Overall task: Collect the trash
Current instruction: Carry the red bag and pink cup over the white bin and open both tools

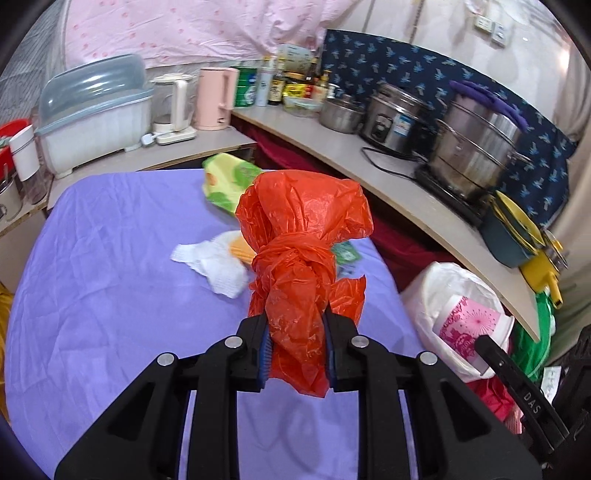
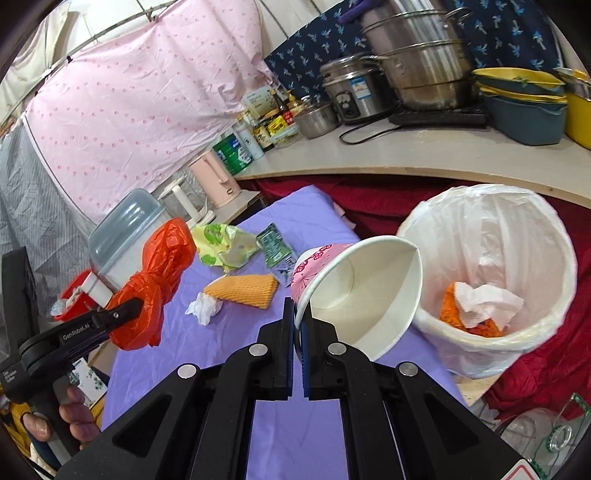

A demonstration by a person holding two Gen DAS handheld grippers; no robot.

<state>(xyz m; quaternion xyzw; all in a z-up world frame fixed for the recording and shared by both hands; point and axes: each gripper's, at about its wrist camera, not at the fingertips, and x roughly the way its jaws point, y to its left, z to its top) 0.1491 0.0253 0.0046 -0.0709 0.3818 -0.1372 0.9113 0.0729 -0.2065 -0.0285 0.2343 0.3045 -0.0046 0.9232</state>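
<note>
Overhead, I see a pink dotted sheet (image 1: 177,33) hanging behind a long curved shelf (image 1: 406,177) crowded with steel pots (image 1: 476,147) and kettles. My table (image 1: 110,295) wears a purple cloth; near its far edge lie a green wrapper (image 1: 225,181), a yellow sponge (image 2: 243,291) and a crumpled tissue (image 1: 214,266). Off its right edge stands a white-lined bin (image 2: 546,295). My left hand-held gripper (image 1: 295,354) is clamped on the knotted orange bag (image 1: 303,236), lifted clear of the cloth. My right hand-held gripper (image 2: 298,317), nearly closed, pinches the paper cup (image 2: 362,295) by its rim beside the bin.

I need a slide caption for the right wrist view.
Right gripper pinches a paper cup beside the lined bin.
</note>
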